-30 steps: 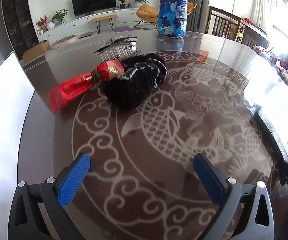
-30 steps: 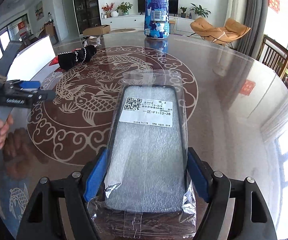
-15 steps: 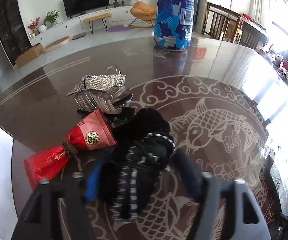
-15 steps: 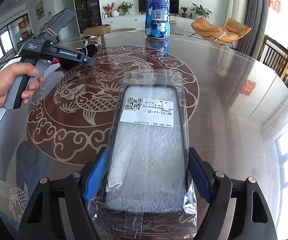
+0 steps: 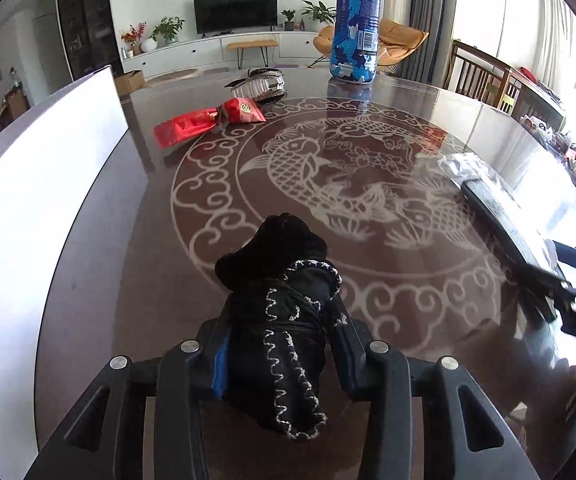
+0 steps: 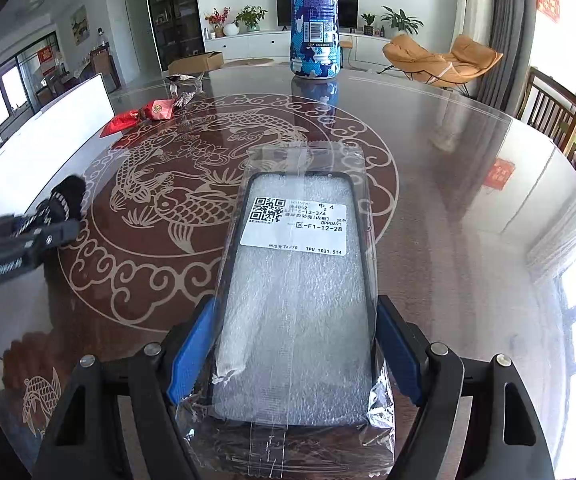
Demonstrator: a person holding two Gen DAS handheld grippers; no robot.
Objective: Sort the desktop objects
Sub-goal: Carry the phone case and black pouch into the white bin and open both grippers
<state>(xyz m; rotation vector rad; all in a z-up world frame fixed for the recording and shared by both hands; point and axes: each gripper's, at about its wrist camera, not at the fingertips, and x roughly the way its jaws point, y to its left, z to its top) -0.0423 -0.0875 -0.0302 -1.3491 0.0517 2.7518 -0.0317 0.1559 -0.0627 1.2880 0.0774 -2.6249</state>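
Observation:
My left gripper [image 5: 280, 344] is shut on a black embroidered cloth bundle [image 5: 284, 320] and holds it above the near part of the round table [image 5: 367, 272]. It also shows at the left in the right wrist view [image 6: 60, 200]. My right gripper [image 6: 291, 340] is shut on a bagged phone case [image 6: 299, 300] with a white label, also seen at the right in the left wrist view [image 5: 507, 228]. A red wrapped packet [image 5: 212, 120] and a silver hair claw [image 5: 260, 86] lie at the far left of the table.
A tall blue and white bottle [image 5: 355, 24] stands at the far edge of the table, also seen in the right wrist view [image 6: 315, 20]. A white board [image 5: 40, 200] lies along the left side. Chairs [image 5: 483, 76] stand beyond the right edge.
My left gripper went out to the black bundle, shut on it and drew it back toward the near side, away from the red packet. The right gripper has kept still with the phone case.

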